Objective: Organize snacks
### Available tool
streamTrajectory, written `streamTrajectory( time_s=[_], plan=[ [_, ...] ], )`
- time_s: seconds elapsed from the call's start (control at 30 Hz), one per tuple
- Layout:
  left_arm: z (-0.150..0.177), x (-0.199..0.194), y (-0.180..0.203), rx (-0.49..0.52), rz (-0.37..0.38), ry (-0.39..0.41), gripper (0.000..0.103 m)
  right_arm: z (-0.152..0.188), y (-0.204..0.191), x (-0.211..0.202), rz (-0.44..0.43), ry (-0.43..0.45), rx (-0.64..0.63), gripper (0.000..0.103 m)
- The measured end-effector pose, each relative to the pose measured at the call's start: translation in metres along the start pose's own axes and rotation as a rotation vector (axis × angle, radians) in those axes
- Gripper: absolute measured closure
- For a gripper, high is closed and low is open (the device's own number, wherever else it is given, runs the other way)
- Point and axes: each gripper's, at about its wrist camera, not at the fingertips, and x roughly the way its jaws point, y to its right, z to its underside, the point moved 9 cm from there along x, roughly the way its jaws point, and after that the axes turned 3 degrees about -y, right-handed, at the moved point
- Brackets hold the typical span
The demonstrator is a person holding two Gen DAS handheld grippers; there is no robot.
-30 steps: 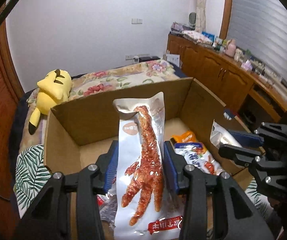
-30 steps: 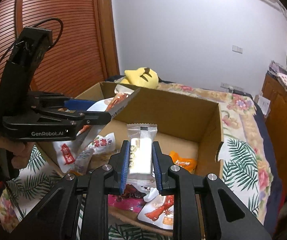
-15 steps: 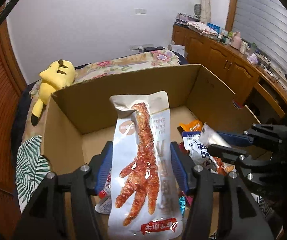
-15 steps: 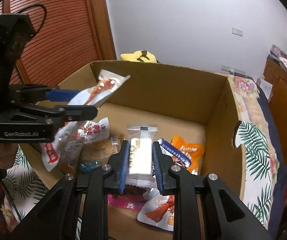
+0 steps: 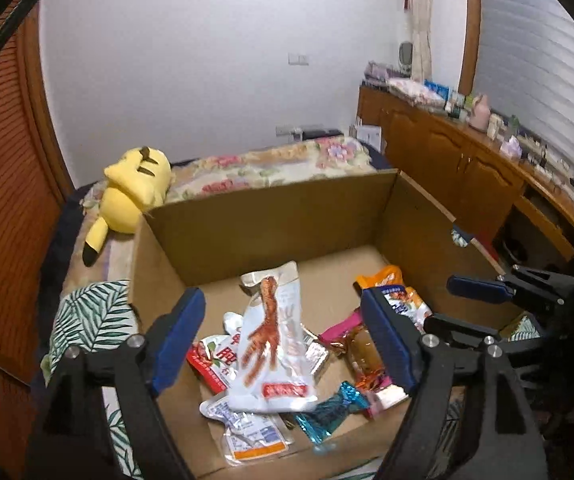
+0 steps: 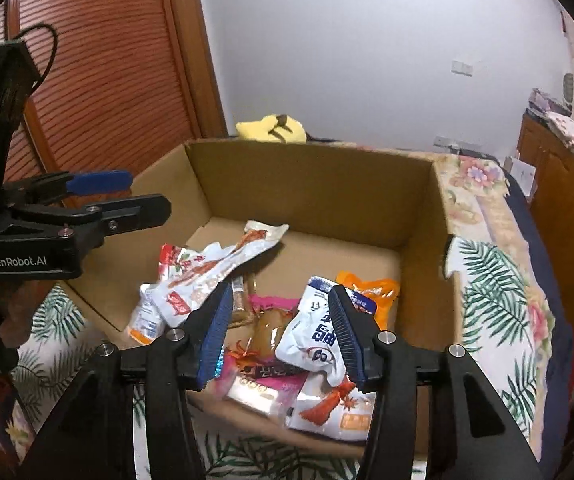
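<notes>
Over the box (image 5: pixel 271 216), both tools now empty, chicken-foot pack (image 5: pixel 273 340) dropped inside

I am looking along my left gripper (image 5: pixel 283 336): matte black angular arms, silver screw heads at the joints, blue ribbed pads (image 5: pixel 177 334) lining the fingers. My right gripper (image 6: pixel 283 332) is showing the same black frame, silver screws and blue pads. From the right wrist view, white "GenRobot.AI" lettering is showing on the left gripper's body, a thin black cable is looping above its housing, and bare fingers (image 6: pixel 7 322) are showing below it.
</notes>
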Motion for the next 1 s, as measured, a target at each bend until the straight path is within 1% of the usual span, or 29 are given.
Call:
streamTrajectory(
  time_s=[0.1,0.13,0.23,0.27,0.3,0.33,0.37,0.4,0.47,0.53,0.6,0.67,0.73,0.83,0.9,1.0],
  plan=[
    [0.002,-0.027,0.002,-0.027,0.009,0.049,0.022,-0.001,-0.002,-0.022,0.003,0.039,0.015,0.052],
    [0.004,-0.035,0.002,-0.032,0.009,0.060,0.022,-0.001,-0.003,-0.032,0.006,0.054,0.018,0.050],
    [0.009,-0.066,0.004,-0.037,-0.010,0.104,0.022,0.002,-0.009,-0.064,0.021,0.103,0.022,0.048],
    [0.012,-0.077,0.005,-0.037,-0.019,0.119,0.019,0.003,-0.011,-0.072,0.024,0.113,0.023,0.047],
    [0.016,-0.091,0.006,-0.038,-0.030,0.140,0.016,0.006,-0.014,-0.084,0.027,0.128,0.026,0.045],
    [0.018,-0.099,0.008,-0.041,-0.036,0.154,0.008,0.008,-0.016,-0.092,0.028,0.138,0.028,0.042],
    [0.021,-0.110,0.009,-0.044,-0.044,0.175,0.003,0.009,-0.018,-0.103,0.032,0.153,0.031,0.038],
    [0.025,-0.125,0.011,-0.044,-0.050,0.201,0.002,0.011,-0.021,-0.111,0.035,0.166,0.032,0.036],
    [0.031,-0.143,0.016,-0.035,-0.055,0.225,0.000,0.015,-0.027,-0.129,0.043,0.193,0.033,0.031],
    [0.037,-0.159,0.020,-0.022,-0.072,0.240,0.000,0.020,-0.033,-0.145,0.050,0.221,0.037,0.015],
    [0.045,-0.174,0.024,-0.005,-0.101,0.246,0.000,0.023,-0.038,-0.160,0.056,0.246,0.039,0.009],
    [0.051,-0.187,0.028,0.007,-0.113,0.260,0.000,0.028,-0.044,-0.174,0.064,0.266,0.046,0.006],
    [0.058,-0.200,0.031,0.006,-0.127,0.269,0.000,0.030,-0.049,-0.184,0.067,0.279,0.047,0.000],
    [0.067,-0.219,0.039,0.005,-0.132,0.295,0.000,0.034,-0.057,-0.200,0.088,0.306,0.036,0.000],
    [0.073,-0.230,0.040,-0.009,-0.150,0.310,0.000,0.037,-0.063,-0.208,0.103,0.318,0.028,0.000],
    [0.081,-0.240,0.040,-0.039,-0.153,0.312,0.000,0.041,-0.069,-0.219,0.123,0.338,0.027,0.000]
  ],
)
